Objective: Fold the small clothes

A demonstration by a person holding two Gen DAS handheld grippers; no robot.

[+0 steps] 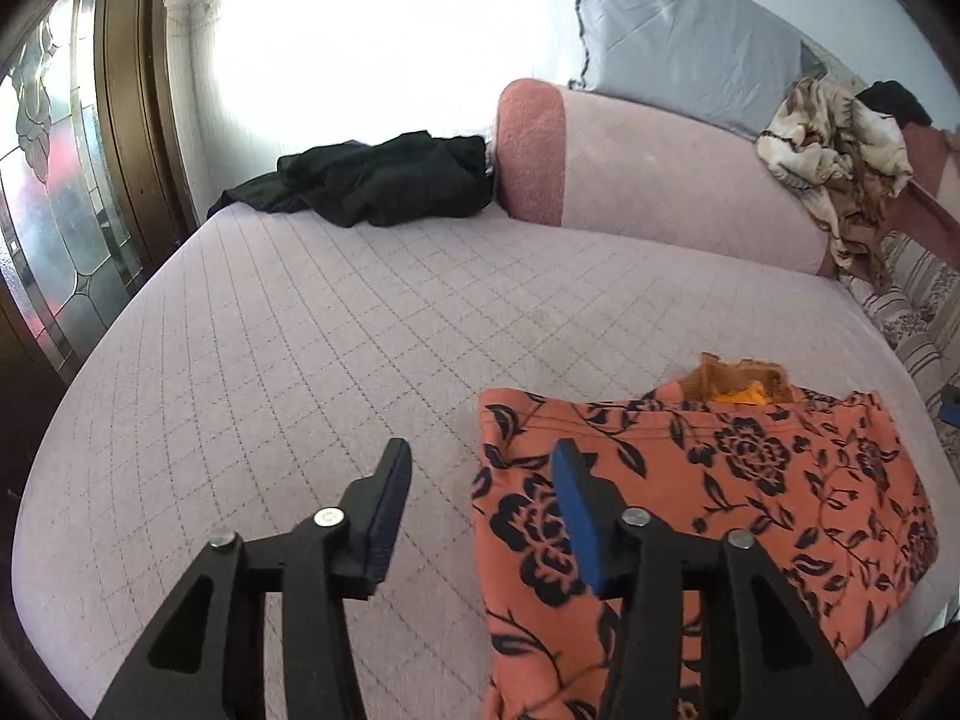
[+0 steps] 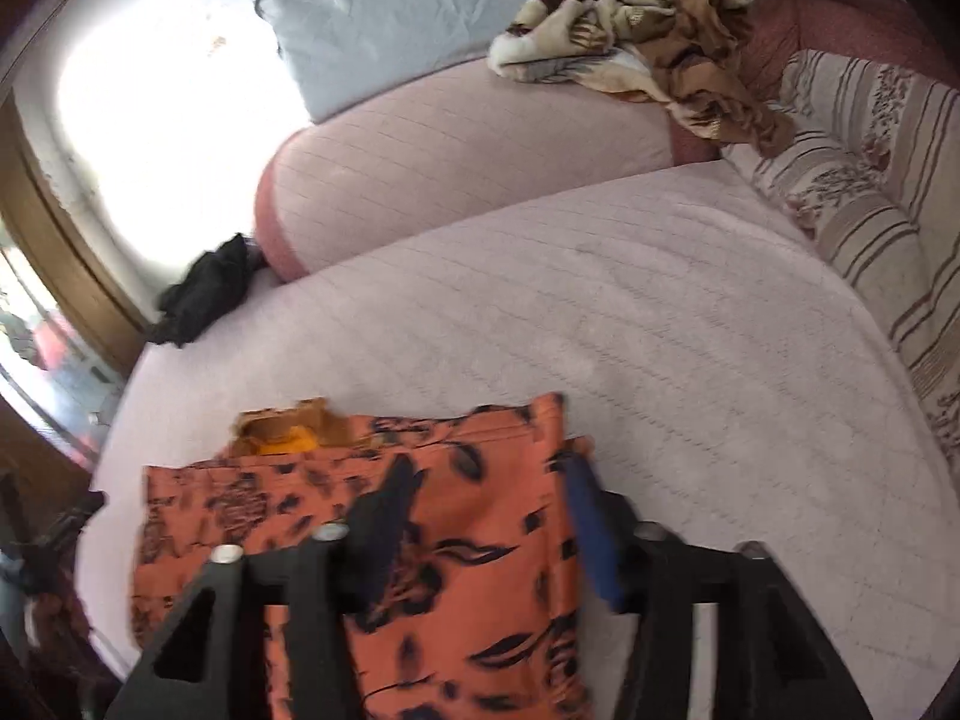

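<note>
Lying folded on quilted mattress (image 1: 300,330): orange floral garment (image 1: 750,480) | left gripper (image 1: 480,480) hovering, jaws spread, straddling its left edge | right gripper (image 2: 489,492) jaws spread, straddling its right edge.

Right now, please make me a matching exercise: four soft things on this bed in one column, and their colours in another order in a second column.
Things:
1. garment nearest the jaws
2. crumpled clothes by the door
3. pillow against the wall
4. bolster

Colours:
A. grey
B. pink
C. orange with dark flowers
D. black

Pairs: 1-C, 2-D, 3-A, 4-B
</note>
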